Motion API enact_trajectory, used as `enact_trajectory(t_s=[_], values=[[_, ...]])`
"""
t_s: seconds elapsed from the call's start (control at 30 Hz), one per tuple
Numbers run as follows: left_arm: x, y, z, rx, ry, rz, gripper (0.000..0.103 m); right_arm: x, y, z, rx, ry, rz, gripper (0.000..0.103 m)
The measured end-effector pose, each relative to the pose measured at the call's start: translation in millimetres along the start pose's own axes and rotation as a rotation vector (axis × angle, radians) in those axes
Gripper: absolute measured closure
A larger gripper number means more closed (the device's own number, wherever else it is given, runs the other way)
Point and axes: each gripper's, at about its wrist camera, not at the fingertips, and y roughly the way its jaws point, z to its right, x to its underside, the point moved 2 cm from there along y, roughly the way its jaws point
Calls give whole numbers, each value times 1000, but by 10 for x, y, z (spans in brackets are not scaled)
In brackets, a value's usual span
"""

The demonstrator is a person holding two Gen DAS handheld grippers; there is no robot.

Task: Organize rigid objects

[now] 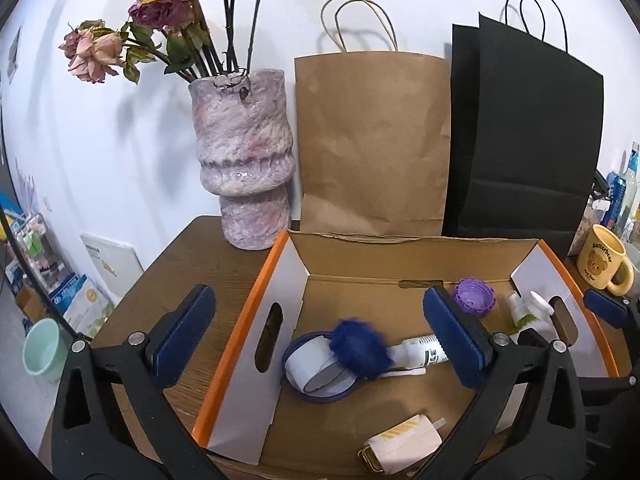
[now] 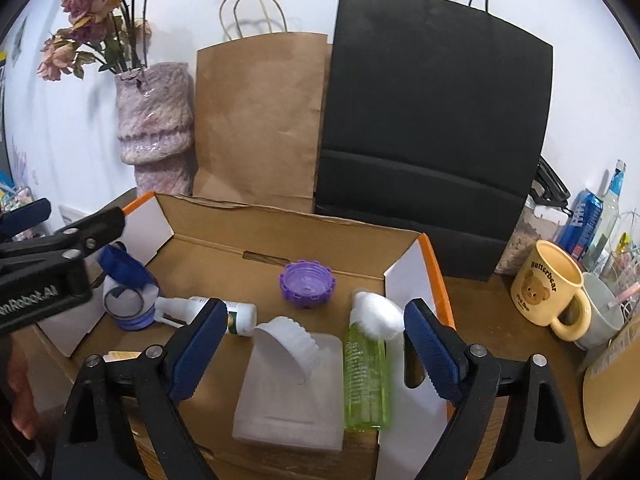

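Cardboard forms the box [image 2: 224,252] in which the rigid things are gathered. The right gripper [image 2: 316,348] is held spread wide, nothing pinched; the green bottle [image 2: 366,380] lies between its jaws, near the box's right wall, just beside the right pad, its long axis running front to back with the white cap [image 2: 378,312] toward the back wall. The left gripper [image 1: 320,336] is likewise spread and empty, above the box's left half, where a blurred blue pompom [image 1: 358,348] is seen over the tape roll [image 1: 316,368]. The bottle is judged nearer the right hand, its axis along the jaws.
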Motion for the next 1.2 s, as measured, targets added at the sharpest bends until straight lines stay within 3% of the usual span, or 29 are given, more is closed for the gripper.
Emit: enact_trajectory(t_s=[0.53,1.1,1.2], values=[[28,-138,-73,12,11,6,0,4,-161,25,-20,22,42,9],[312,-692,-150,16,43,27,0,231,-859,74,-10,46,122,11],[359,-844,-176,20,45,32,0,280,-1044,49,2,33,133,80]])
